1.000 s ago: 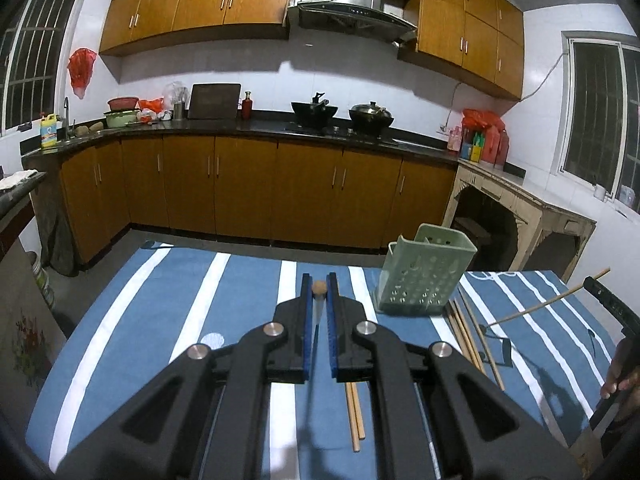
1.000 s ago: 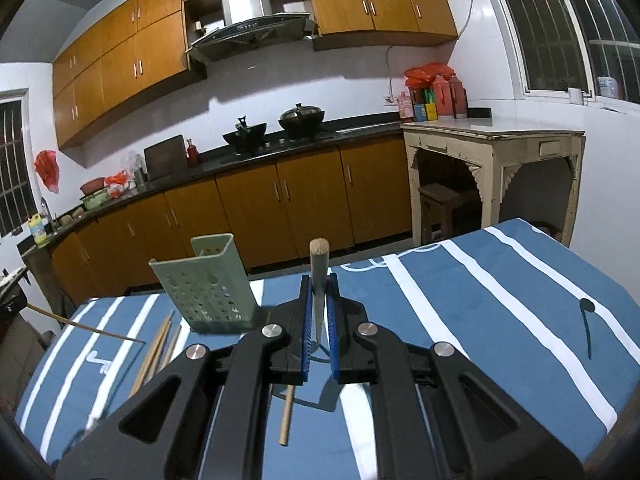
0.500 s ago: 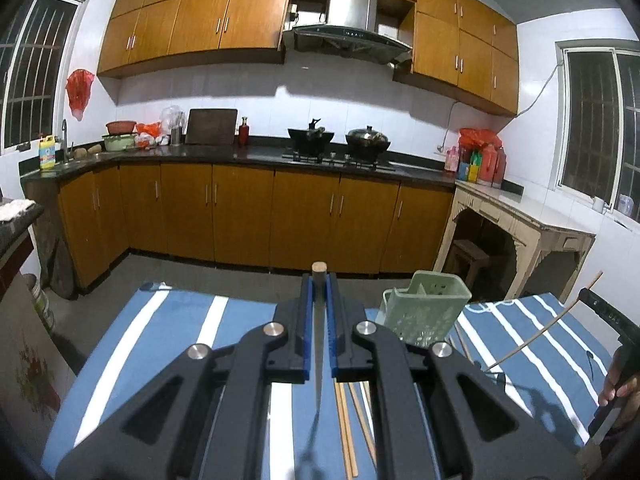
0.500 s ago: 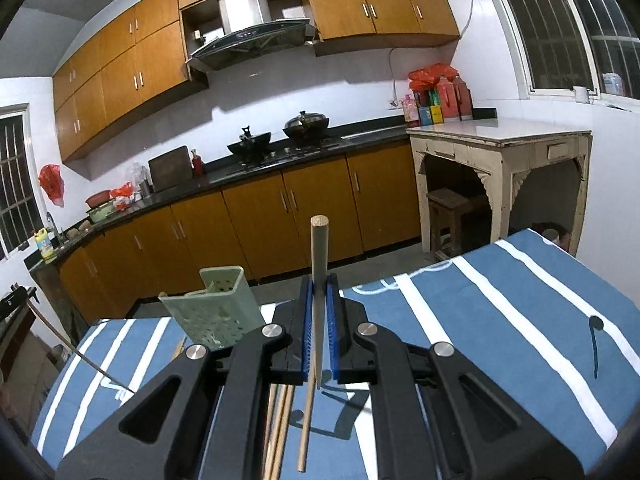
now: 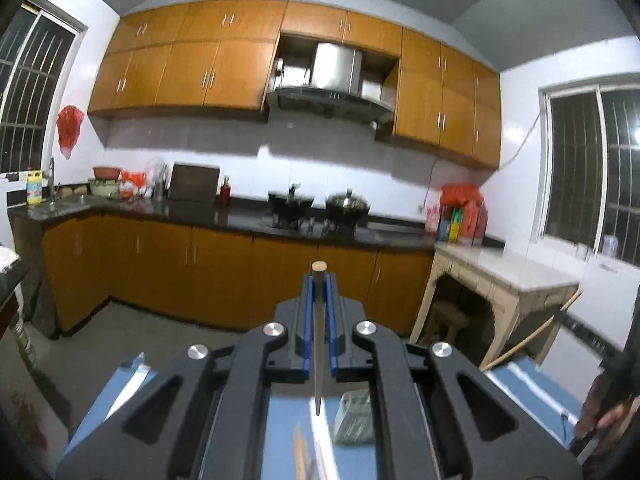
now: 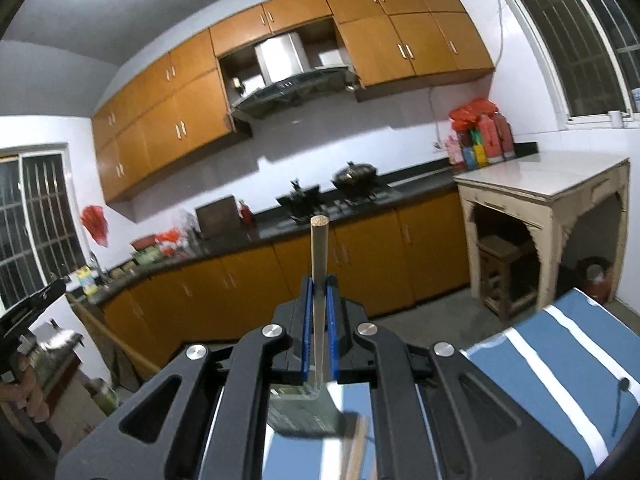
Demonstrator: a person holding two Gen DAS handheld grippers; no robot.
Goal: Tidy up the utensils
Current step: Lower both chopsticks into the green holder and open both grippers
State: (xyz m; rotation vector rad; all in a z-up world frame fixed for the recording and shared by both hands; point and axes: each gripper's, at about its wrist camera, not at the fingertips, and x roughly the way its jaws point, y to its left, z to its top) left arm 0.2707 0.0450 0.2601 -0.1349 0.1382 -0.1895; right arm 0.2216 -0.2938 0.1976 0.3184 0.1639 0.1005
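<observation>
My left gripper (image 5: 319, 280) is shut on a wooden chopstick (image 5: 318, 340) that stands nearly upright between the blue pads, blunt end up and thin tip down. My right gripper (image 6: 319, 282) is shut on a second chopstick (image 6: 319, 256), which rises well above its pads. Both are held high over the table. The green perforated basket (image 5: 353, 416) (image 6: 304, 408) shows low between the gripper arms. Loose chopsticks (image 6: 356, 452) lie blurred on the blue striped cloth (image 6: 560, 348). At the right edge of the left wrist view are the other gripper and a hand (image 5: 608, 416).
Beyond the table runs a dark kitchen counter (image 5: 240, 216) with two woks over orange cabinets. A pale stone side table (image 6: 540, 184) with a stool under it stands to the right. A hand (image 6: 24, 392) holds the left gripper at the left edge.
Both grippers have risen with their chopsticks and tilted up. The table and basket have dropped to the bottom of each view, and more of the wall and ceiling shows.
</observation>
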